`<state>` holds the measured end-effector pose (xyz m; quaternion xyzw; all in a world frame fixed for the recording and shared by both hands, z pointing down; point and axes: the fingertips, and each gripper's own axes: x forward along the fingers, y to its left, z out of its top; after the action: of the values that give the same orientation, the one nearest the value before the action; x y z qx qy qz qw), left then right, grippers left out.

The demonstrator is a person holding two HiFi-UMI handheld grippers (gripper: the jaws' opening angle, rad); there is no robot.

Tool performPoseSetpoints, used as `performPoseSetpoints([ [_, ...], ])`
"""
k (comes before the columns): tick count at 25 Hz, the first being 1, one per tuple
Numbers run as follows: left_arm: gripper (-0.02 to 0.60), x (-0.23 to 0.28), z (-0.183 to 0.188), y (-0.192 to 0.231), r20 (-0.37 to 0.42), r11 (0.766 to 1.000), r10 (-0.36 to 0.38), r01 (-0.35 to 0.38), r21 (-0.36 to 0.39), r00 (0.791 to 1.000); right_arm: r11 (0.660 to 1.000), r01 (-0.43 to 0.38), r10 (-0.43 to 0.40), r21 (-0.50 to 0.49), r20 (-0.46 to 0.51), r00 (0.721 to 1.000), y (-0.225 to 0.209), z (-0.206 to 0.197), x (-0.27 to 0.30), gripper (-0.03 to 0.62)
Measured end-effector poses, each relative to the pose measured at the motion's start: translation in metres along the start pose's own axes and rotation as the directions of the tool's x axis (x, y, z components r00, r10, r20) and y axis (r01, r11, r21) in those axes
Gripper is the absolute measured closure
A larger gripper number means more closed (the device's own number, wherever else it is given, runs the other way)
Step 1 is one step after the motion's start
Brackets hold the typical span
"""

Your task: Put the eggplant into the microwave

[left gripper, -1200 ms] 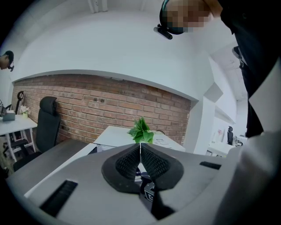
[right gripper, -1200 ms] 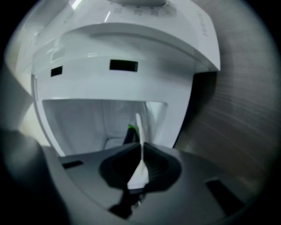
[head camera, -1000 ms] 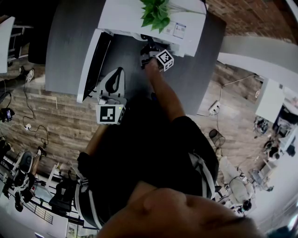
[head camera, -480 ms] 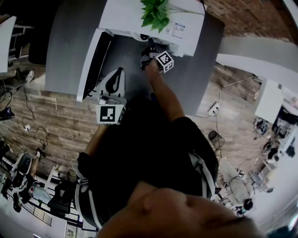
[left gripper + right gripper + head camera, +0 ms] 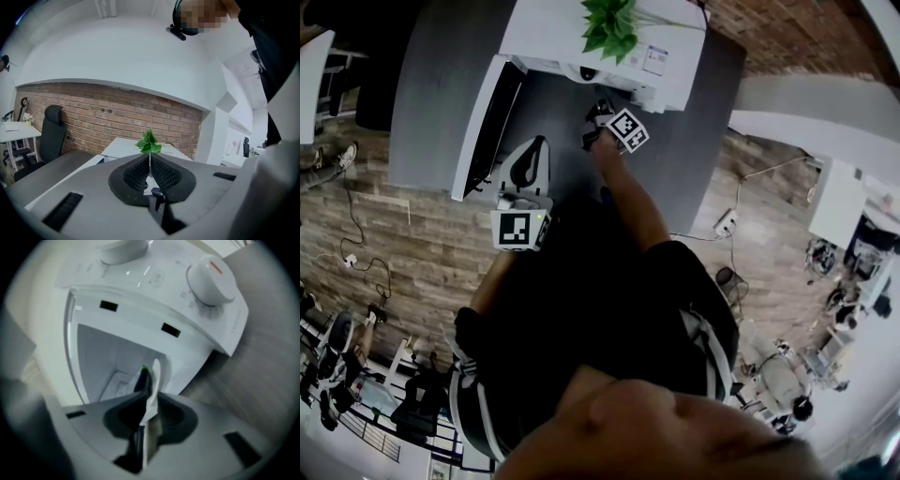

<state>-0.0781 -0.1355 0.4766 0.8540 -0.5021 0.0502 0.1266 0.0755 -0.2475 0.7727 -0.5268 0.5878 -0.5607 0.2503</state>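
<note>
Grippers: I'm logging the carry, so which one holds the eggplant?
The right gripper: dark, green-tipped eggplant between its jaws. The left gripper is shut, empty.

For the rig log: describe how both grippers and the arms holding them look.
The left gripper and right gripper have grey moulded bodies, tongs lined with black ribbed pads, and black rectangular slots either side. The left cube and right cube are white with black square markers. The person wears a dark short-sleeved top; forearms bare.
</note>
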Motion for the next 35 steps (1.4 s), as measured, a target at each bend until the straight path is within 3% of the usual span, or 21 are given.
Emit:
performPoseSetpoints([
  [3, 0.538, -0.002, 0.001, -0.001, 0.011, 1.000, 0.003, -0.003, -0.003, 1.000, 0.993, 0.029, -0.033, -0.111, -0.037, 0.999, 0.003, -0.005, -0.005, 0.513],
  [5, 0.538, -0.004, 0.001, -0.004, 0.019, 1.000, 0.001, -0.001, -0.007, 1.000, 0.959, 0.061, -0.088, -0.278, -0.087, 0.992, 0.006, -0.012, -0.009, 0.550],
  [8, 0.538, -0.006, -0.002, -0.006, 0.029, 1.000, -0.005, 0.005, -0.010, 1.000, 0.825, 0.093, -0.192, -0.557, -0.121, 0.974, 0.013, -0.019, -0.015, 0.556],
  [11, 0.538, -0.007, -0.005, -0.008, 0.019, 1.000, -0.005, 0.005, -0.018, 1.000, 0.699, 0.121, -0.261, -0.705, -0.094, 0.961, 0.021, -0.019, -0.016, 0.559],
  [14, 0.538, -0.005, -0.005, -0.011, 0.021, 1.000, -0.011, 0.011, -0.008, 1.000, 0.619, 0.127, -0.297, -0.775, -0.081, 0.951, 0.022, -0.020, -0.010, 0.559],
  [17, 0.538, -0.001, -0.005, -0.013, 0.018, 1.000, -0.014, 0.015, -0.007, 1.000, 0.565, 0.121, -0.320, -0.816, -0.082, 0.944, 0.021, -0.023, -0.005, 0.559],
  [24, 0.538, 0.002, -0.005, -0.011, -0.008, 1.000, 0.003, -0.003, -0.007, 1.000, 0.540, 0.114, -0.340, -0.834, -0.093, 0.936, 0.015, -0.028, 0.007, 0.559],
  [35, 0.538, 0.009, -0.010, -0.006, -0.029, 1.000, 0.021, -0.021, -0.009, 0.999, 0.557, 0.109, -0.346, -0.823, -0.111, 0.932, 0.012, -0.030, 0.026, 0.559],
])
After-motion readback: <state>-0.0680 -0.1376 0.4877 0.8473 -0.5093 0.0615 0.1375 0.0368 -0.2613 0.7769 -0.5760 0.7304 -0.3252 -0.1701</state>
